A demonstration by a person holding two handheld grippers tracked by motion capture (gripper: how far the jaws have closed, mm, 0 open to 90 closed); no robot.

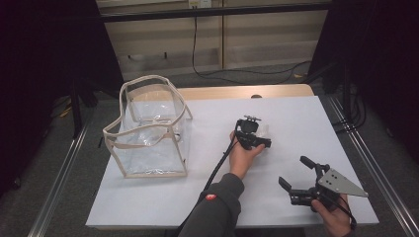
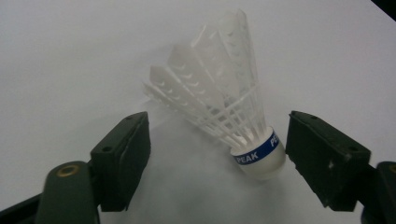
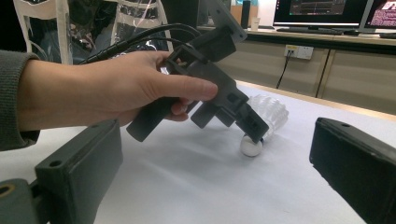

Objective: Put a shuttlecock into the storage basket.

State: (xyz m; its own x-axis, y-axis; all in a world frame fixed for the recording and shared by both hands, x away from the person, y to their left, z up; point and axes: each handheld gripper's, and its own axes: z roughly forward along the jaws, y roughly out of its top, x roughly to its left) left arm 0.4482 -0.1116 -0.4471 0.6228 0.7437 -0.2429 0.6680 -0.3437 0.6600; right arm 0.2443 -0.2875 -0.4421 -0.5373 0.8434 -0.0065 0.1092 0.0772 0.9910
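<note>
The left gripper (image 2: 217, 156) was spread wide, its 2 jaws flanking a white shuttlecock (image 2: 224, 98) that lay on the white table (image 2: 70, 56), cork toward the jaws, touching neither. The right gripper (image 1: 295, 177) hovered open, well apart to the right.

**Matt black jaws, glossy plastic feathers**

The shuttlecock (image 2: 233, 112) shows translucent white plastic vanes, ribbed and faintly shiny, above a smooth rounded base with a glossy blue band. The left gripper (image 2: 217, 154) carries matt black pads, slightly scuffed. The table (image 1: 296, 113) wears a smooth, matt white sheet, bare wood at its far edge. Near its left edge, the bag (image 1: 148, 128) is clear glossy plastic, trimmed in beige cloth.
</note>
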